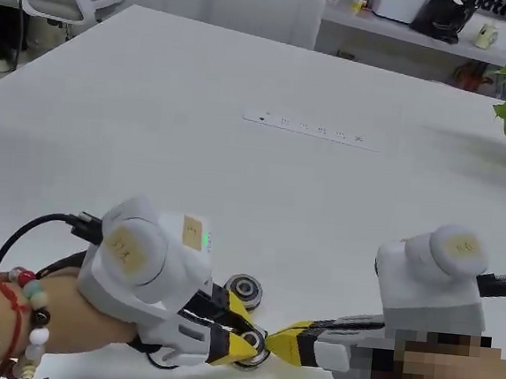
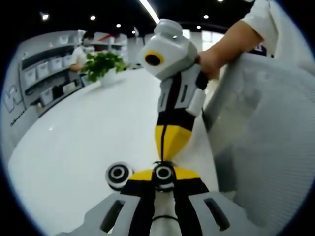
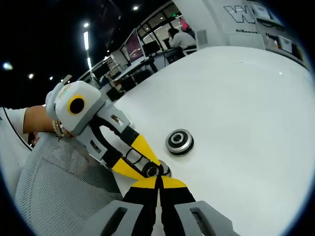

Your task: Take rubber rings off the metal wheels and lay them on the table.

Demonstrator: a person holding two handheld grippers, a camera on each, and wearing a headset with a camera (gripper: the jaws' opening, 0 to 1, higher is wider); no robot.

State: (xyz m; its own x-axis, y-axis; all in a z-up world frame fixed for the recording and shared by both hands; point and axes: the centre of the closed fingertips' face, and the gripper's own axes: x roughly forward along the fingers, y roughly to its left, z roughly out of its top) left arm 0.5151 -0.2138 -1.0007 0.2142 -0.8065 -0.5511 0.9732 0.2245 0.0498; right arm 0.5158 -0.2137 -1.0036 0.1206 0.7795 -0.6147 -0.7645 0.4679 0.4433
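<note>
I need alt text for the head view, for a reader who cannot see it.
The left gripper clamps a metal wheel while the right gripper, jaws shut, meets its rim. A second wheel lies beside them on the white table.

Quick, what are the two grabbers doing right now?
Left gripper: shut on the metal wheel.
Right gripper: shut, tips against that wheel; gripping anything cannot be told.

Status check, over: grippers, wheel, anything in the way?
Left hand-held gripper shut on wheel. Right hand-held gripper shut, tips at that wheel's rim. Second wheel lies apart on table, not blocking.
</note>
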